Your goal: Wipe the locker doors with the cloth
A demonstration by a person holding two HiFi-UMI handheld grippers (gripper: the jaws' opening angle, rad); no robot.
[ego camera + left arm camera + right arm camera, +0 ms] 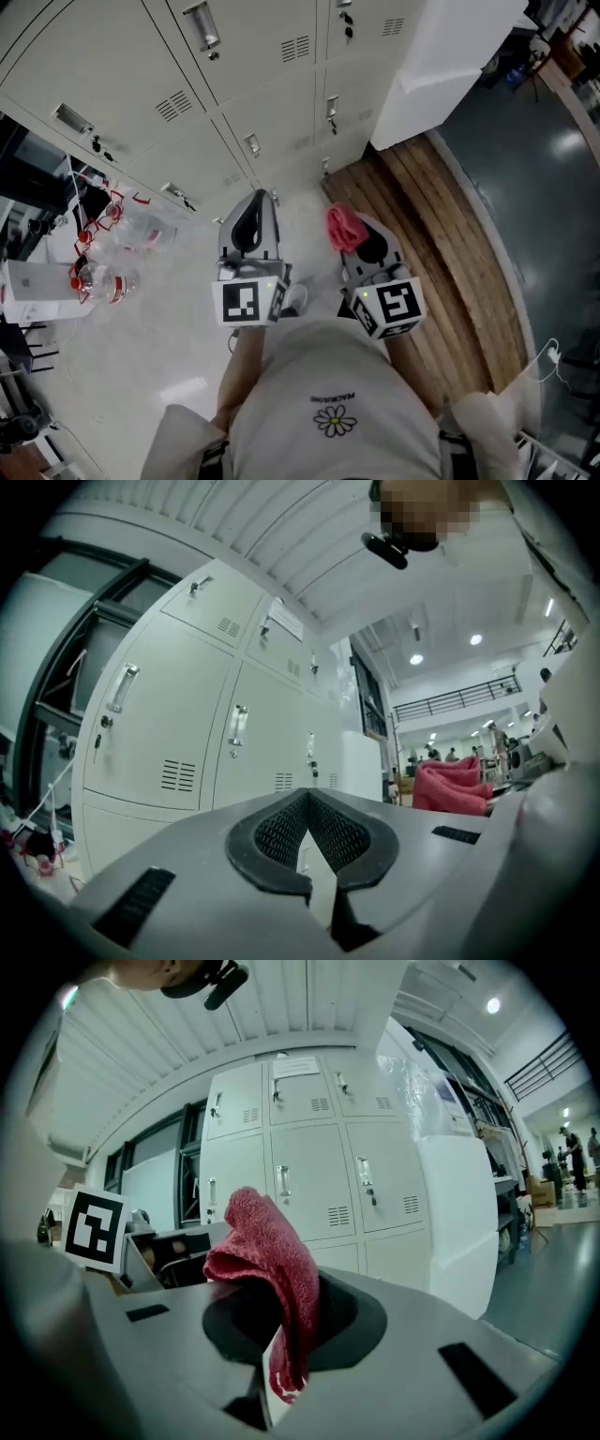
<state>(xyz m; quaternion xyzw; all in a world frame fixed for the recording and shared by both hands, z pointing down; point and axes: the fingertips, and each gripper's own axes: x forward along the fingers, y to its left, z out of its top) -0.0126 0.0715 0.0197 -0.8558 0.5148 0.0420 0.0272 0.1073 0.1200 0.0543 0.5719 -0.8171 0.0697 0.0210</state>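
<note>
A bank of pale grey lockers (272,84) stands ahead of me, its doors closed, with handles and vent slots; it also shows in the left gripper view as lockers (187,733) and in the right gripper view as lockers (309,1166). My right gripper (364,246) is shut on a red terry cloth (344,227), which bunches up above the jaws. The same cloth (267,1251) hangs between the right gripper (291,1330) pads. My left gripper (255,214) is held beside it, short of the lockers, jaws shut and empty. From the left gripper (307,803), the cloth (455,785) shows off to the right.
Plastic bottles (108,281) and a white box (37,291) lie on the floor to the left. A wooden platform (441,244) runs along the right, carrying a tall white cabinet (450,56). Dark glossy floor (544,187) lies further right.
</note>
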